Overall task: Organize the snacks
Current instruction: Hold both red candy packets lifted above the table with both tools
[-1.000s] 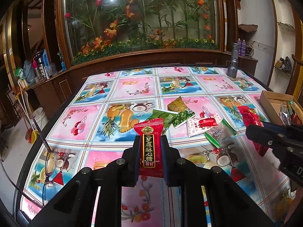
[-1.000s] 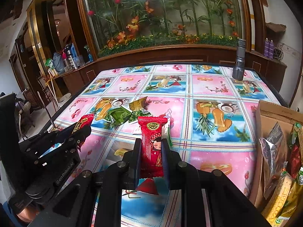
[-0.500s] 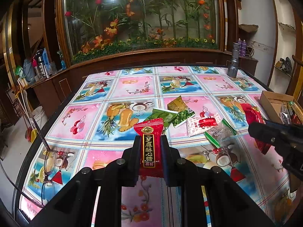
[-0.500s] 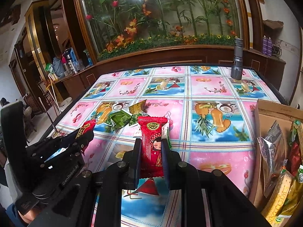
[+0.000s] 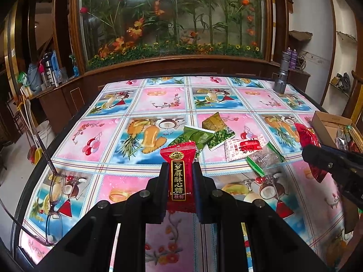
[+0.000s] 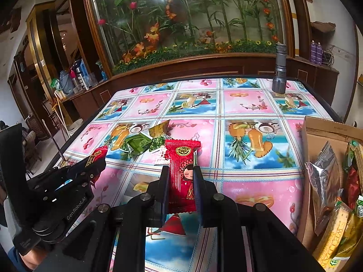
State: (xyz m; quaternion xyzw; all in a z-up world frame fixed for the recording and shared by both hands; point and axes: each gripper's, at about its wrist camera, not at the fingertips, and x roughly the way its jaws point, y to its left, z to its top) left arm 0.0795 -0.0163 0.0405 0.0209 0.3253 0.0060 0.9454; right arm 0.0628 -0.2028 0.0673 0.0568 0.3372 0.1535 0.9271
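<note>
Left wrist view: lower end of the red sesame candy packet [image 5: 178, 174] was hidden between the fingers of the left hand-held gripper [image 5: 178, 170]. The cardboard box [image 5: 326, 122] ran off the right edge; contents there too small to tell. The second red candy packet [image 5: 306, 136] was partly covered by the right hand-held gripper [image 5: 317, 156], itself cut by the edge. Eyeglasses [image 5: 54, 195] were cut at lower left.

Right wrist view: white-and-red sachet [image 6: 161, 156] mostly hidden behind the red candy. Silver foil bag [image 6: 322, 176] and yellow wafer pack [image 6: 335, 233] were cropped by the frame; wafer lettering only partly legible. Green packets [image 6: 140, 144] overlapped; print unreadable.
</note>
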